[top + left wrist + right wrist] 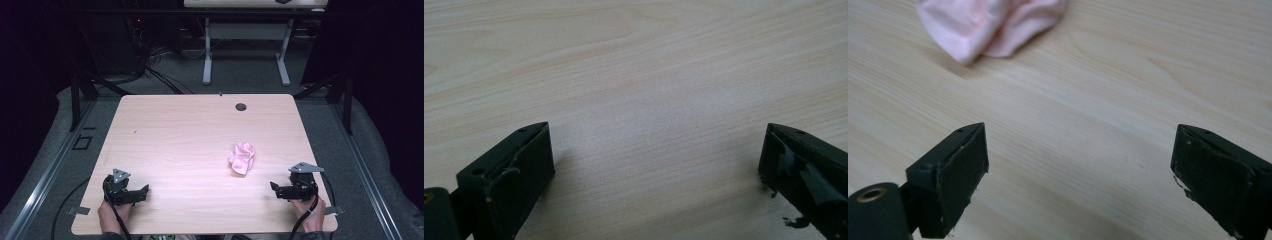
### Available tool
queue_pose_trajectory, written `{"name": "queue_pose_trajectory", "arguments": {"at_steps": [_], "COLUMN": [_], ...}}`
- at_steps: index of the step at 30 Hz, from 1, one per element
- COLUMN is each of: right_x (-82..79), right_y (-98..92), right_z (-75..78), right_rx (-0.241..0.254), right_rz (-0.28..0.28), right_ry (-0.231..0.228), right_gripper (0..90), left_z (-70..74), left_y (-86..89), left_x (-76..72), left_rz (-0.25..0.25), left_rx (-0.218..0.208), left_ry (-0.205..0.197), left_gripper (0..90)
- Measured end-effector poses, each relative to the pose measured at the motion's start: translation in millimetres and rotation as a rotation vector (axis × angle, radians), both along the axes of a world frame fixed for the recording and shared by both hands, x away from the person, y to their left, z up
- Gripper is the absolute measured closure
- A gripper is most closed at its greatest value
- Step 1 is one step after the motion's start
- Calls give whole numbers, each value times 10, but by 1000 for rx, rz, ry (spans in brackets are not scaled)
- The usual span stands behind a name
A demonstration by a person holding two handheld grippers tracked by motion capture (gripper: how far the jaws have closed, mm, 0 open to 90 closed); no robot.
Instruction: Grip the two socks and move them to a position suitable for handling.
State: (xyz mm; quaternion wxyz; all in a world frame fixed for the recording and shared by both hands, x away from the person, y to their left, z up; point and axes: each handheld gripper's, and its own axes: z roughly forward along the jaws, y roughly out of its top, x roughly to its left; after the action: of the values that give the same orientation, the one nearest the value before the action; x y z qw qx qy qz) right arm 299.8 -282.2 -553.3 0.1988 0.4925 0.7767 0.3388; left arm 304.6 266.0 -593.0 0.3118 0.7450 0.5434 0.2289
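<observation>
On the worktop (pixel 200 135): crumpled pink cloth (pixel 242 158), right of centre.
Left tool (pixel 142 192) and right tool (pixel 274 188) both wide open, empty; cloth near right tool, untouched.

Cloth (pixel 242 158) lay on the table (pixel 190 135), right of centre. Left gripper (pixel 142 192) sat at the near left edge; right gripper (pixel 274 189) at the near right — just beside the cloth, apart from it.
</observation>
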Motion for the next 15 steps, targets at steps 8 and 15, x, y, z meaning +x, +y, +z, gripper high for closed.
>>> {"name": "queue_pose_trajectory", "arguments": {"at_steps": [8, 15], "right_x": [242, 663], "right_y": [322, 575], "right_z": [240, 325], "right_rx": [39, 85], "right_rz": [97, 189], "right_ry": [-6, 33], "right_gripper": [187, 391], "left_z": [0, 0], "left_y": [1, 1], "left_x": [1, 1], "left_rz": [0, 1], "left_rx": [-1, -1], "left_ry": [0, 2], "left_gripper": [12, 12]}}
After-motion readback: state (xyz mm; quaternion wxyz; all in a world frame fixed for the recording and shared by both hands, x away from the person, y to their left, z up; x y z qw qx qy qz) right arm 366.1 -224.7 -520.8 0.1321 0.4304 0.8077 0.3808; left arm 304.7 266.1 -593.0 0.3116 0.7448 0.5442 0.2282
